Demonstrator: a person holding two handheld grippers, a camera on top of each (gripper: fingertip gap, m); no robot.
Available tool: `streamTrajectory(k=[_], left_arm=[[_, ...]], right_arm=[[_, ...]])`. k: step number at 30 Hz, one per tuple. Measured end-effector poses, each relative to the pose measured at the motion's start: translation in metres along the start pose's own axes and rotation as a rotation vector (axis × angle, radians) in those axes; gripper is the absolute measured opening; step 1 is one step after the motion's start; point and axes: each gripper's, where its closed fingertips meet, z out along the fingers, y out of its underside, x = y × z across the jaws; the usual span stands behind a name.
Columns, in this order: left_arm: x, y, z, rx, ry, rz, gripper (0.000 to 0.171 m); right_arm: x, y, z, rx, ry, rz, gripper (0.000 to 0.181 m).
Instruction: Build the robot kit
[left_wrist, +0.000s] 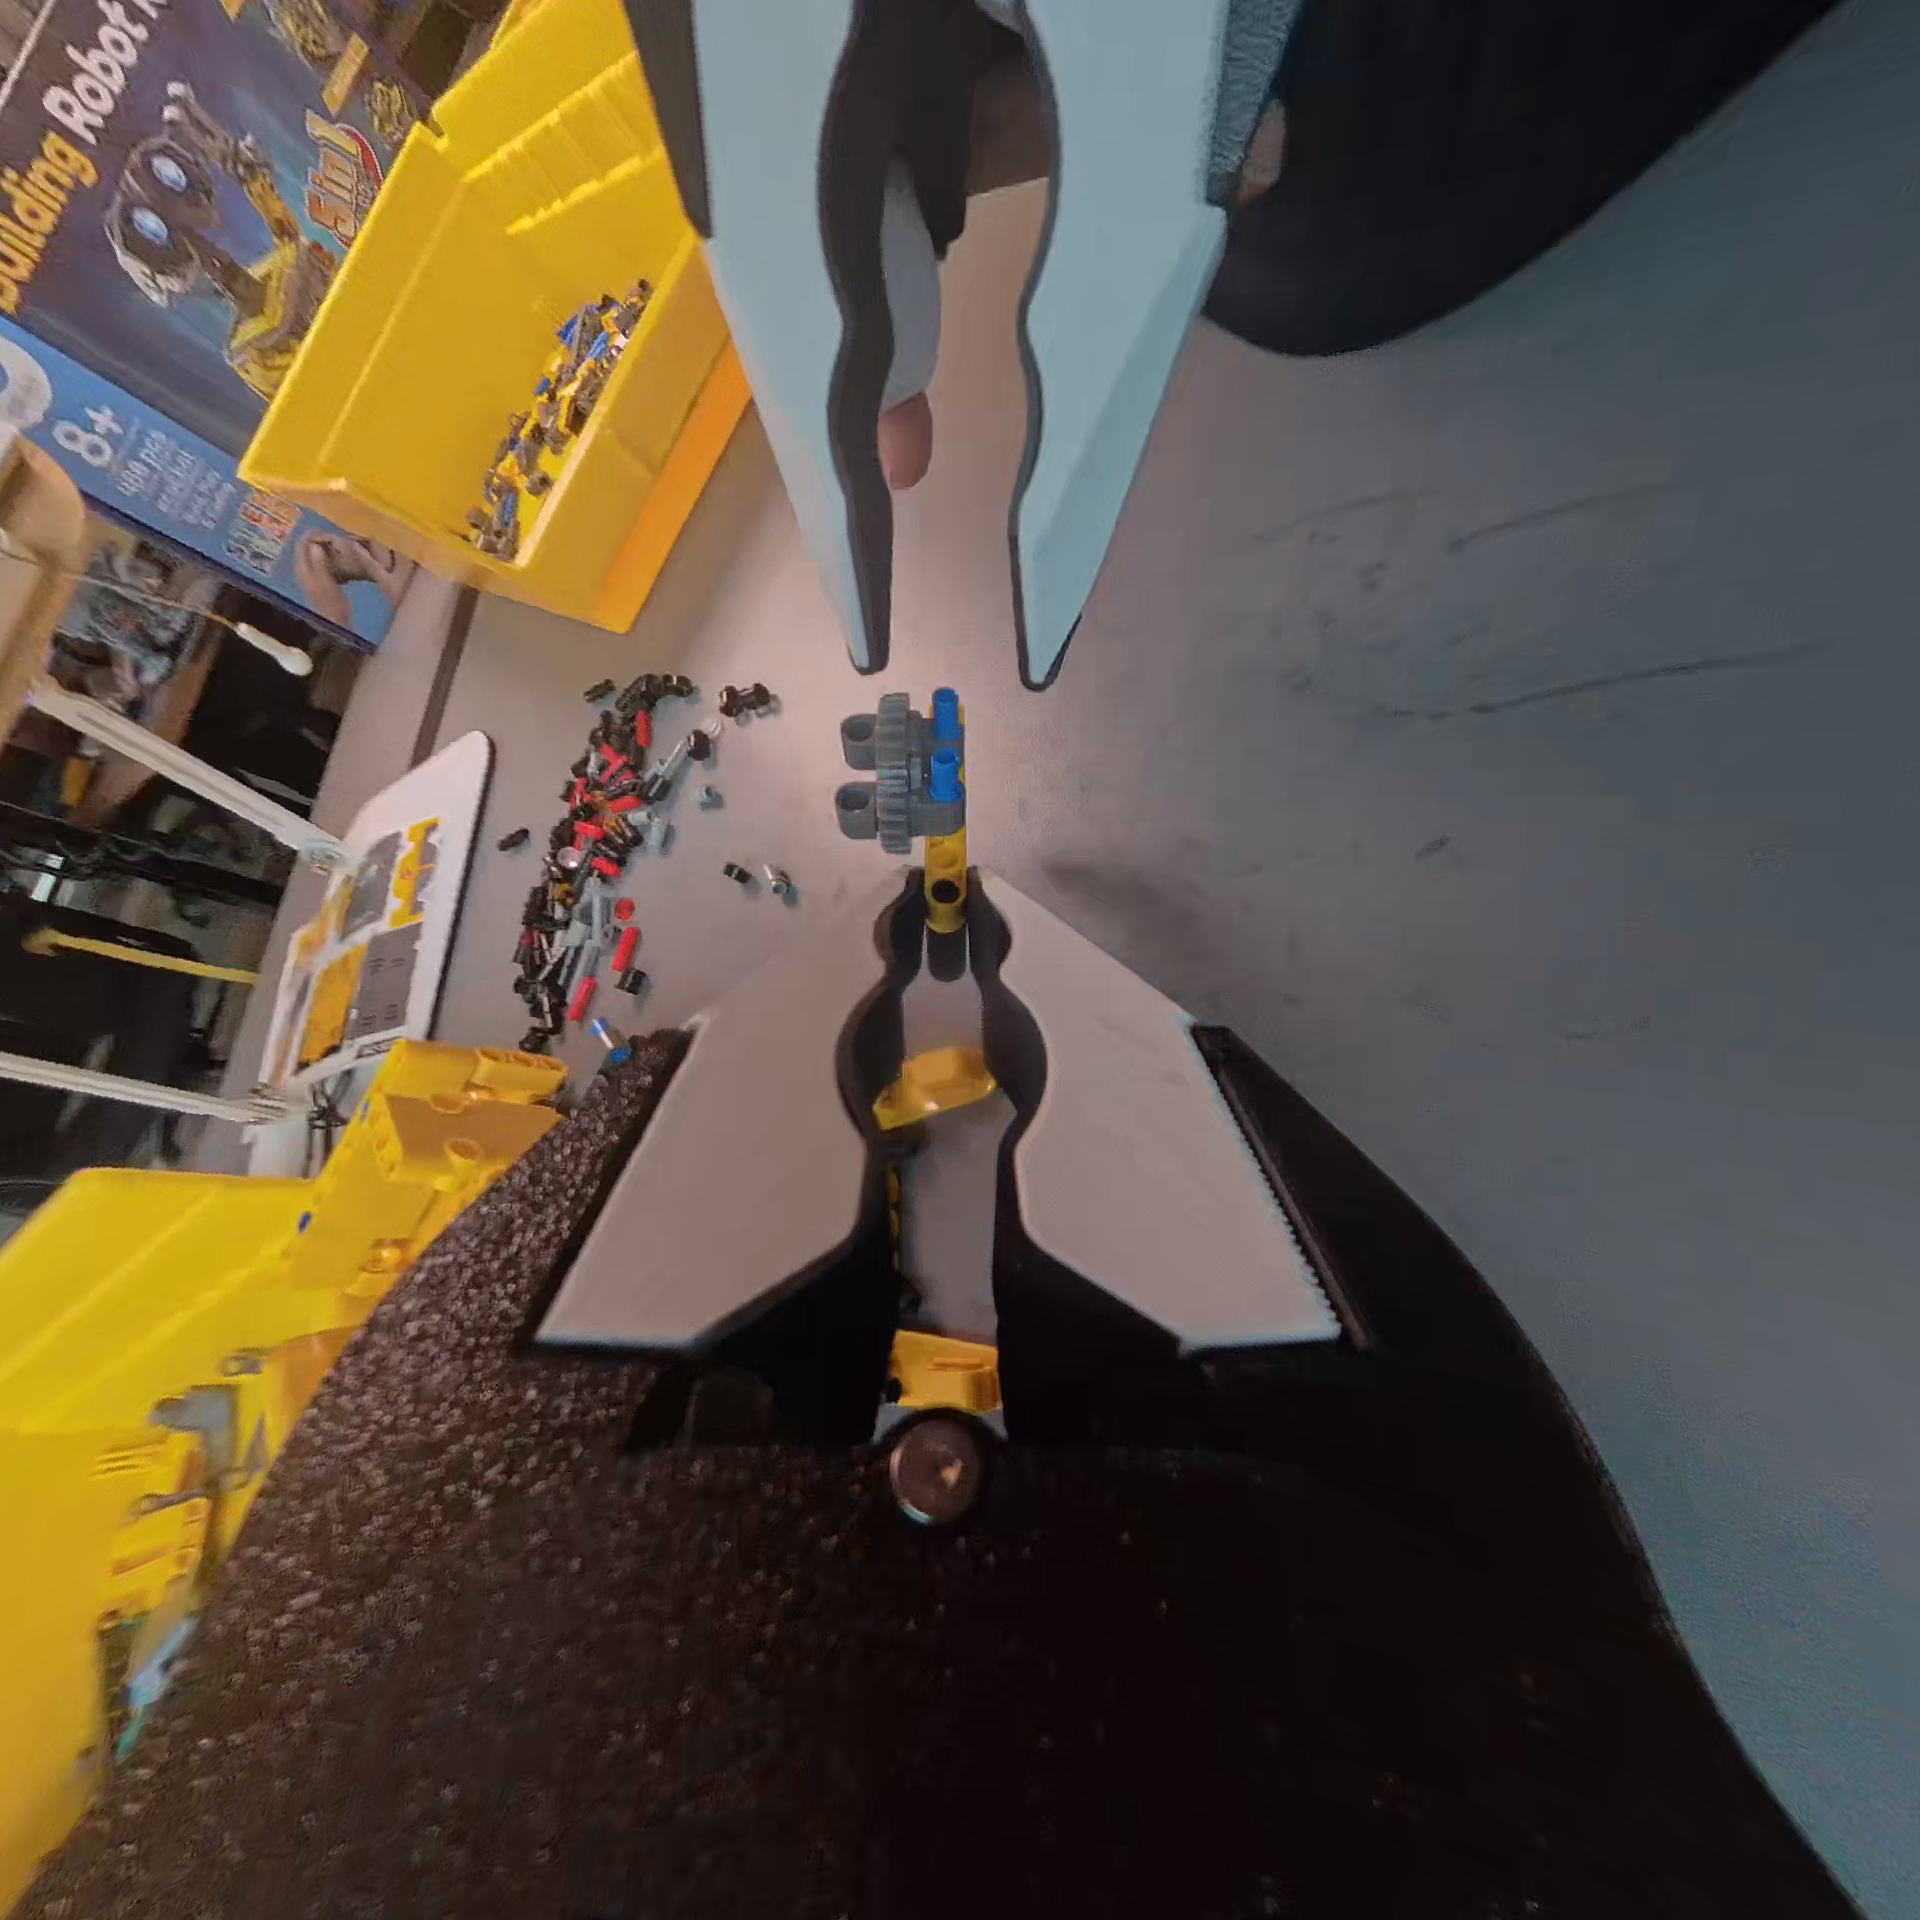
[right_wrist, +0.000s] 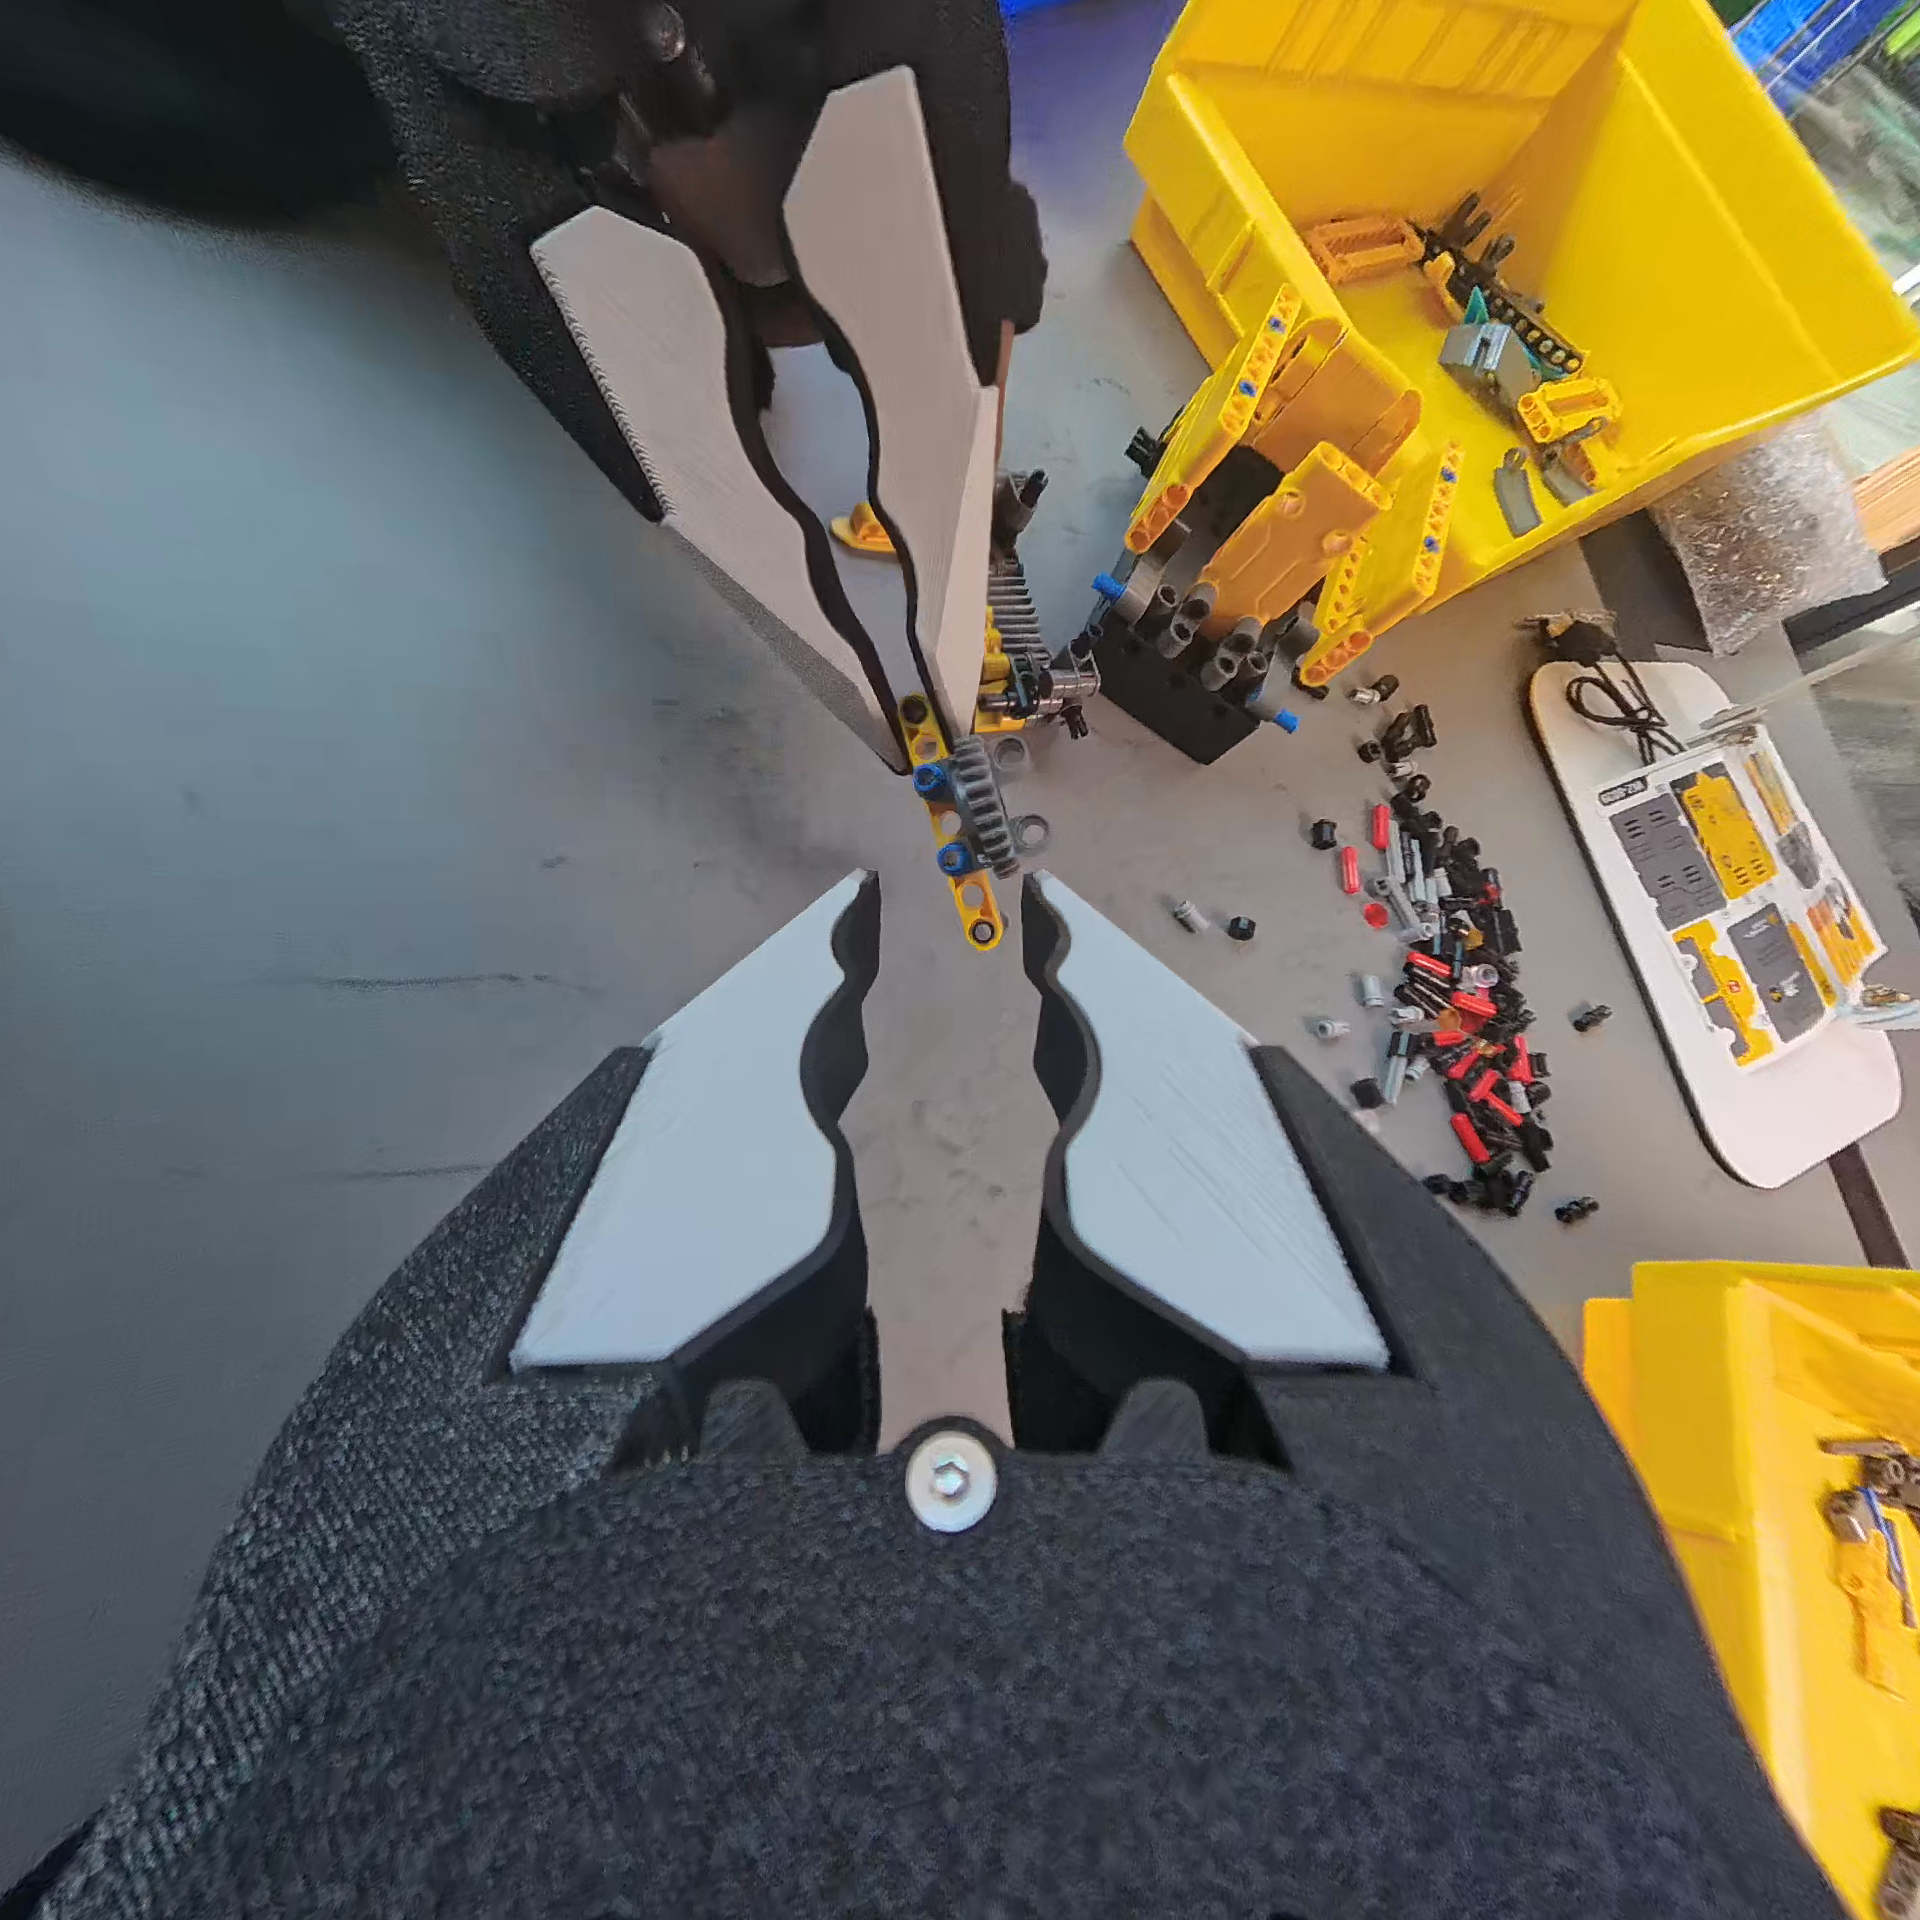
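Observation:
My left gripper (left_wrist: 943, 878) is shut on one end of a yellow holed beam (left_wrist: 943, 857). The beam carries a grey gear (left_wrist: 891, 774) and two blue pins (left_wrist: 943, 717) and is held just above the grey table (left_wrist: 1455, 727). My right gripper (left_wrist: 956, 670) is open and faces it, fingertips just short of the gear. In the right wrist view the free end of the beam (right_wrist: 980, 920) lies between the open tips of my right gripper (right_wrist: 951, 883), not touched. The gear (right_wrist: 982, 800) and my left gripper (right_wrist: 914, 727) are beyond it.
A pile of small black, red and grey pins (right_wrist: 1455, 987) lies on the table, beside an instruction sheet on a white board (right_wrist: 1745, 894). A part-built yellow and black model (right_wrist: 1278, 551) stands by a yellow bin (right_wrist: 1558, 208). Another yellow bin (right_wrist: 1787, 1507) is near right. A printed box (left_wrist: 125, 208) stands behind. Both grippers' tips are close together, under 4 cm apart.

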Motion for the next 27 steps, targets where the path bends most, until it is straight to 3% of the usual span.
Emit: streamTrajectory(k=[4,15,18,21,27], left_arm=[[0.003,0.006,0.008,-0.054,-0.048,0.13,0.006],[-0.001,0.012,0.017,-0.113,-0.134,0.333,0.012],[0.001,0.009,0.014,-0.073,-0.084,0.258,0.029],[0.004,0.015,0.01,-0.056,0.037,0.067,0.048],[0.006,0.023,0.003,-0.04,0.176,-0.21,0.042]], right_arm=[[-0.001,0.015,0.011,-0.011,-0.009,0.008,0.028],[0.012,0.012,0.017,0.069,0.025,0.002,0.03],[0.012,0.015,0.016,0.059,0.003,0.0,0.033],[0.004,0.021,0.016,0.044,-0.045,0.008,0.038],[-0.005,0.027,0.025,0.002,-0.112,-0.011,0.047]])
